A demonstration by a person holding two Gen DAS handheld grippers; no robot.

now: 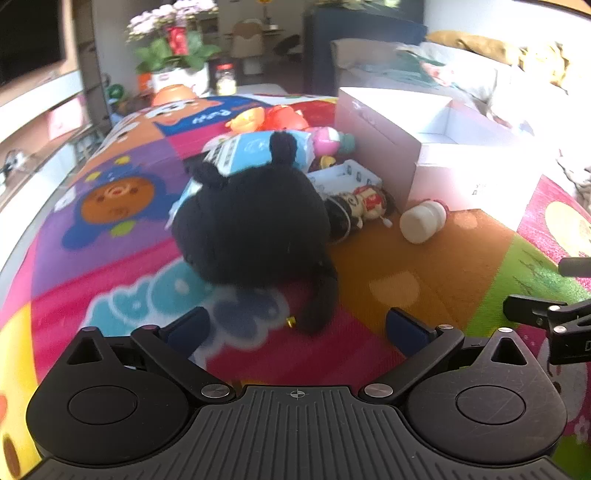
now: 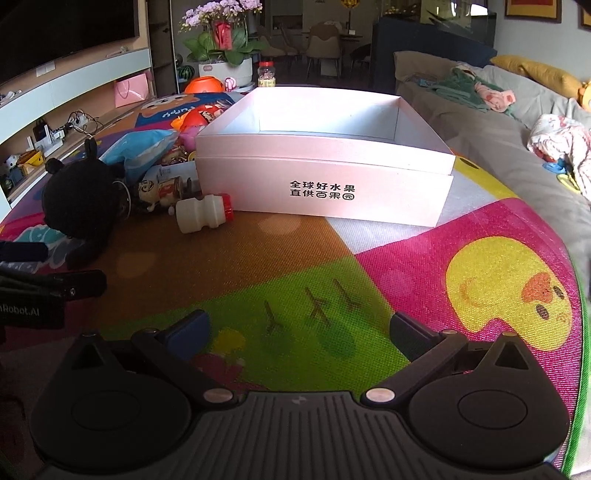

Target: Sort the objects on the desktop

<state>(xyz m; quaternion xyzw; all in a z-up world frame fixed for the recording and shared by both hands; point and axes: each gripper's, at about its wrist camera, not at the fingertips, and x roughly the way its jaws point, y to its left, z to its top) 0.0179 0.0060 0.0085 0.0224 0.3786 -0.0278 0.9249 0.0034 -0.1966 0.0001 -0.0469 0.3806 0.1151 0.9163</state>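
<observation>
Both grippers, left (image 1: pixel 295 328) & right (image 2: pixel 299 332), are hovering w/ jaws spread wide & empty, while the black plush (image 1: pixel 255 229) is lying left of the pink box (image 2: pixel 325 192), ears pointing away from the left cam, white bottle (image 2: pixel 203 213) resting sideways in front of the box, cap toward it.

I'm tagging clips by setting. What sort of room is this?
Most likely a home living room: a sofa strewn with clothes, a TV above a low shelf, a potted orchid, and toys on a colourful play mat.
</observation>
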